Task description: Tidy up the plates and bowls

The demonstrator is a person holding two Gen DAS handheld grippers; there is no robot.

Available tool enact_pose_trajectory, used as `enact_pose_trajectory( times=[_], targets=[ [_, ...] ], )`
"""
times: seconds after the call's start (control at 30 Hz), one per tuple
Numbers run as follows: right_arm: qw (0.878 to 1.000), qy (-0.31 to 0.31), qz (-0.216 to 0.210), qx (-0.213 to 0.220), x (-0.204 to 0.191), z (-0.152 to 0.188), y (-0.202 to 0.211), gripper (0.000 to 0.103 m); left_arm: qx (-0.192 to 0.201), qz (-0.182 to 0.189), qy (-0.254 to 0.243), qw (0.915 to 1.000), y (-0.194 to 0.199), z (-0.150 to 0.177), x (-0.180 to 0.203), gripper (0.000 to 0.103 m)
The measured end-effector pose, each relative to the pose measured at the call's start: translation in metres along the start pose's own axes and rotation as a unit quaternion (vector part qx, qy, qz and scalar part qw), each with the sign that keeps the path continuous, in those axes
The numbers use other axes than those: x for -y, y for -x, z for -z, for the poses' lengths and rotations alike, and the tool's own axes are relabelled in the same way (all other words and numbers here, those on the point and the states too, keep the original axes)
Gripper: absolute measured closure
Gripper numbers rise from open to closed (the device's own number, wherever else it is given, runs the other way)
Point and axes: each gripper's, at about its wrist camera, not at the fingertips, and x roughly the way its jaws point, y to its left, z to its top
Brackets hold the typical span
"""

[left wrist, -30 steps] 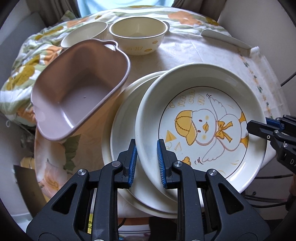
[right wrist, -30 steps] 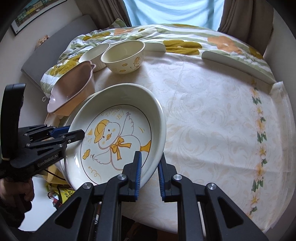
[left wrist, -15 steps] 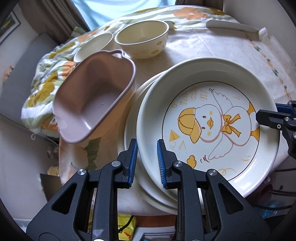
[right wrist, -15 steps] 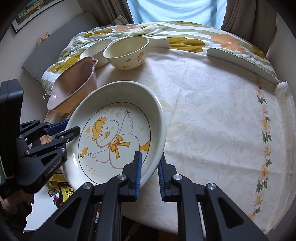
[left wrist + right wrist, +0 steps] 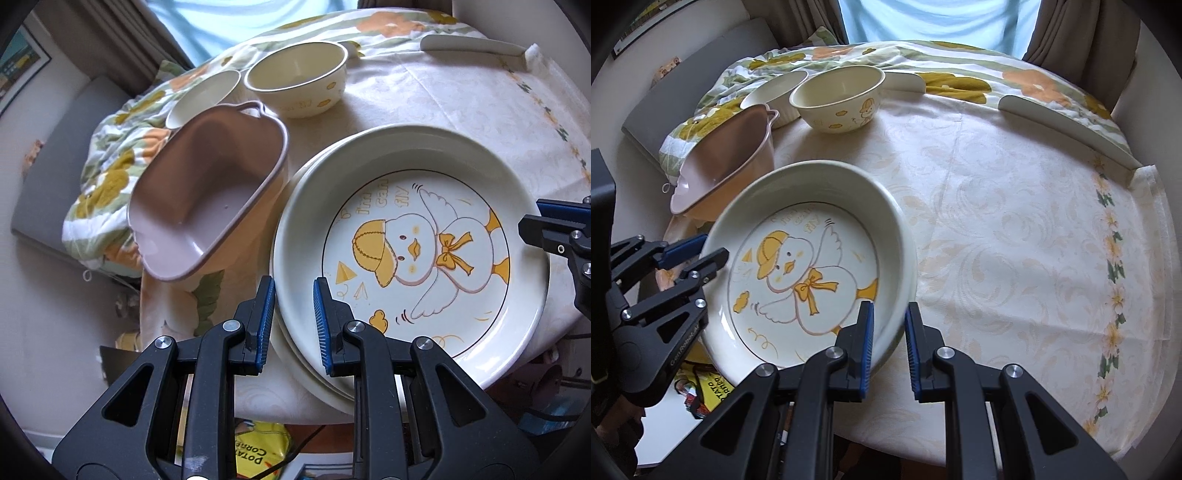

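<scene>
Count: one duck plate [image 5: 413, 254], at least one plain plate [image 5: 295, 350] under it, two cream bowls: duck-print bowl [image 5: 838, 98] and a smaller white bowl [image 5: 775, 92] beside it. One pink oblong dish [image 5: 207, 192], tilted, long axis running toward the bowls.

Duck plate sits at the near left edge of the table [image 5: 1015, 229], face up, duck's head toward the left gripper [image 5: 293, 319].

Both grippers nearly closed on the plate's rim: left gripper on one side, right gripper [image 5: 888, 341] opposite.
</scene>
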Motion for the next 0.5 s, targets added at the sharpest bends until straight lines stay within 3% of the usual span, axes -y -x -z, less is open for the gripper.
enact_pose_trajectory(
  times=[0.5],
  targets=[
    [0.999,-0.031,-0.018,-0.001,0.0066,0.0028,0.0005,0.088,-0.012,-0.008,-0.007,0.9999,-0.0005,-0.0022,0.0036,0.081]
  ],
)
